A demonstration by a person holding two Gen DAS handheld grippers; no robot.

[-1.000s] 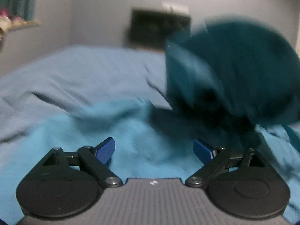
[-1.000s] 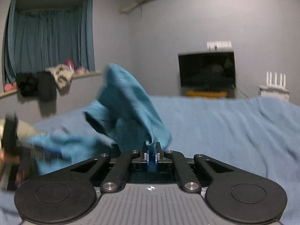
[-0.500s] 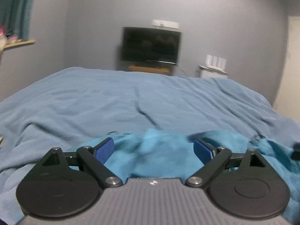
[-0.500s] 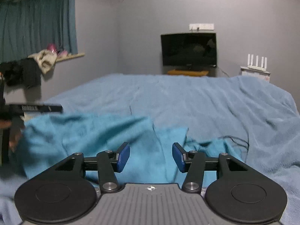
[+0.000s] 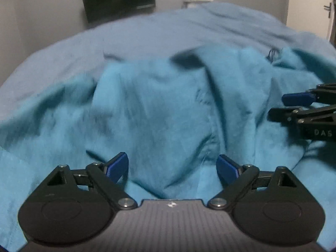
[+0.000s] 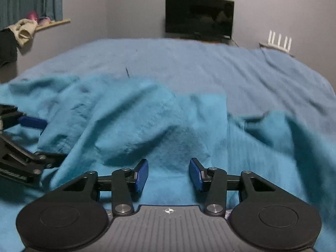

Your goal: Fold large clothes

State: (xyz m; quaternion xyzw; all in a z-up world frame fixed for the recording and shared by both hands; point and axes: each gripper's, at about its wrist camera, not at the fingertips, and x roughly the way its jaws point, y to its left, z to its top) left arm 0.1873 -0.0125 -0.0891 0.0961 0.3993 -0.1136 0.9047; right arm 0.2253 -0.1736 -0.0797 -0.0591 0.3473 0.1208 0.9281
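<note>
Our teal garment (image 5: 159, 109) lies rumpled on the bed (image 6: 189, 63), spread in loose ridges in front of both tools. The left gripper (image 5: 172, 168) has its jaws wide and empty over the cloth; the right gripper (image 6: 169, 175) stands parted too, holding nothing. We judge the fabric soft, light and limp, so we should pinch a hem edge or corner, not a mid-panel ridge.

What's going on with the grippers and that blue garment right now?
Left gripper open, right gripper open, both empty. Teal garment rumpled on the bed, unfolded. Nothing in the way.
</note>
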